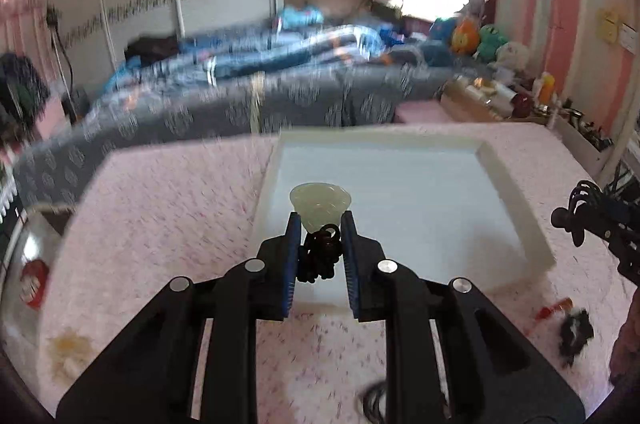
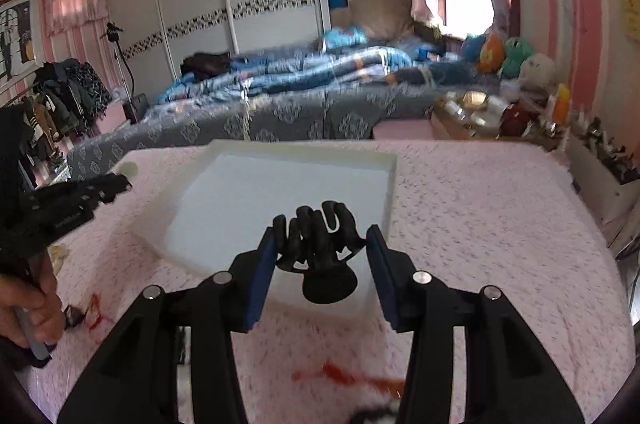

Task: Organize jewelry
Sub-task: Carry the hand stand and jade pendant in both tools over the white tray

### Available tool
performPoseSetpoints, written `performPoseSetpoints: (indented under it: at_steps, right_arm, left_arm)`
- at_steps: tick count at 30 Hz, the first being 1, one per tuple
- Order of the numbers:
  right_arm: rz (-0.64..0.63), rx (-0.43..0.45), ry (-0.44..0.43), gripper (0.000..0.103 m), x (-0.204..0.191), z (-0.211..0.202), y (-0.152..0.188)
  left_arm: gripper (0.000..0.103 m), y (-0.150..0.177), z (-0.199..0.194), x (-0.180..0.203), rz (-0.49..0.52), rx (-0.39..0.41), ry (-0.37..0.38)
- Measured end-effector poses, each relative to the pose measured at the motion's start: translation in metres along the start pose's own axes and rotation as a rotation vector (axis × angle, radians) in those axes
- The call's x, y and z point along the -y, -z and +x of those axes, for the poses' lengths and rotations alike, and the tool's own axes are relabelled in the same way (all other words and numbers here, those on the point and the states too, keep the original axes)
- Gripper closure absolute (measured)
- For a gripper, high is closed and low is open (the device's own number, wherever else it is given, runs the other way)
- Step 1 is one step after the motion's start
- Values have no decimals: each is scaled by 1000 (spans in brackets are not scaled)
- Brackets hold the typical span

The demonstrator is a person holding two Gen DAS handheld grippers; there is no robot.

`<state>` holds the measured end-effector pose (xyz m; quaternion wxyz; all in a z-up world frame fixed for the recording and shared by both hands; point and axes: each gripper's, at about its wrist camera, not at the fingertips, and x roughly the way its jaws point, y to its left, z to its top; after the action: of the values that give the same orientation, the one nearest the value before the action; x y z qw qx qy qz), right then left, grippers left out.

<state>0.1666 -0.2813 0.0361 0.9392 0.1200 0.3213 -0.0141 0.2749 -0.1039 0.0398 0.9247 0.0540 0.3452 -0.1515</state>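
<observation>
Pale green stone forms the pendant (image 1: 320, 209), which the left gripper (image 1: 320, 228) pinches between its blue pads (image 1: 291, 256). The grip sits low on the pendant, near the dark knotted cord (image 1: 320, 256) that hangs bunched between the fingers. Holding it there leaves the carved stone clear in front of the pads, probably so that it can be set down without the fingers touching the surface below.

The white tray (image 1: 516, 200) serves as the landmark. Both grippers are held above its near half, which suggests that the tray is where the jewelry is to be collected. The tray floor looks bare in both views.

The right gripper (image 2: 322, 252) holds a black hand-shaped stand (image 2: 320, 244) between its pads, fingers set fairly wide to span it. The round base hangs toward the camera and the prongs point away, so the stand is tilted and would need righting before it is placed.

On the pink cloth (image 1: 168, 208) on the near side of the tray lie loose items: a red piece (image 2: 344, 376) and a small black ornament (image 1: 574, 336). These appear still unsorted.
</observation>
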Motion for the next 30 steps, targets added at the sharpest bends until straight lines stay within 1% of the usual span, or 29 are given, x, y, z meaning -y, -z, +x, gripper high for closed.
performPoseSetpoints:
  at_steps: [1, 3, 5, 7, 8, 10, 12, 14, 16, 22, 27, 28, 30]
  right_arm:
    - [-1, -24, 5, 57, 0, 13, -3]
    - [11, -71, 1, 57, 0, 32, -3]
    - [10, -128, -2, 57, -1, 53, 1]
    - [0, -164, 13, 57, -1, 66, 6]
    - [-5, -184, 21, 57, -2, 72, 10]
    - [-5, -208, 39, 57, 1, 79, 17]
    - [-2, -225, 45, 57, 6, 82, 21]
    - [0, -240, 44, 57, 11, 85, 23]
    - [-14, -238, 38, 57, 13, 86, 23]
    - [-38, -240, 41, 57, 9, 84, 24]
    - [-92, -226, 52, 58, 4, 77, 33]
    - [-94, -226, 53, 58, 4, 77, 33]
    - [-85, -228, 52, 58, 4, 76, 32]
  left_arm:
    - [84, 0, 14, -1, 1, -29, 4]
    - [84, 1, 35, -3, 7, -66, -14]
    - [84, 5, 56, -8, -9, -131, 3]
    - [84, 12, 75, -15, -22, -200, -28]
    - [84, 17, 77, -18, -34, -217, -27]
    - [84, 26, 83, -24, -31, -255, -65]
    - [84, 31, 79, -30, -7, -250, -102]
    - [84, 36, 73, -35, -29, -266, -89]
    - [84, 40, 67, -34, -30, -274, -83]
    - [84, 59, 44, -41, -67, -275, -71]
    - [84, 65, 40, -37, -59, -248, -72]
    - [84, 64, 41, -38, -67, -251, -73]
    - [84, 63, 45, -34, -50, -251, -89]
